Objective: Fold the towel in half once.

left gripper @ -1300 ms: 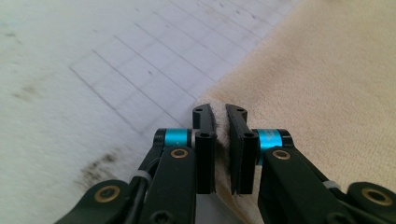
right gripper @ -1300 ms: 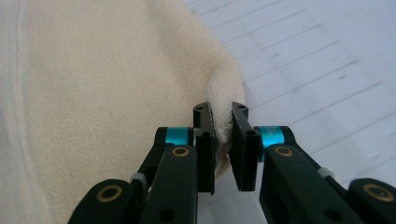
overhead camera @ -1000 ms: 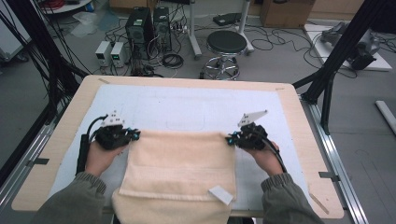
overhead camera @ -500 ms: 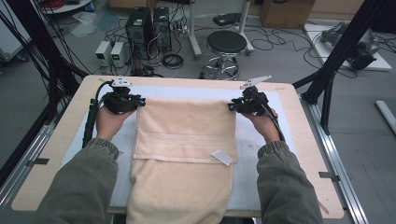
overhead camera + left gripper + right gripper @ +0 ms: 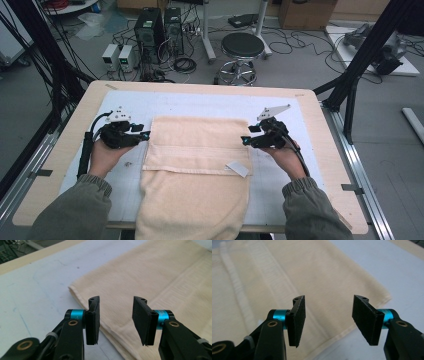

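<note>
Looking from left to right, you have the left gripper [image 5: 144,134] just beside the left edge of the towel [image 5: 197,165], near its far left corner. Its jaws have just been opening, and in the left gripper view [image 5: 116,320] they stand moderately apart, with nothing pinched between them; the cloth lies below. The towel is on the white mat [image 5: 300,115] of the desk [image 5: 325,150], with its far part folded over and its near end hanging over the near edge. A small white label [image 5: 237,168] sits on the fold line at the right. Then the right gripper [image 5: 245,141] is just beside the right edge of the towel, jaws also freshly opened and empty [image 5: 328,320].

From here I think the risk is small but real. If you pull the grippers away low, a pad can catch the loose edge and drag the fold crooked. The hanging end is also heavy, so it may slowly pull the towel toward you.
</note>
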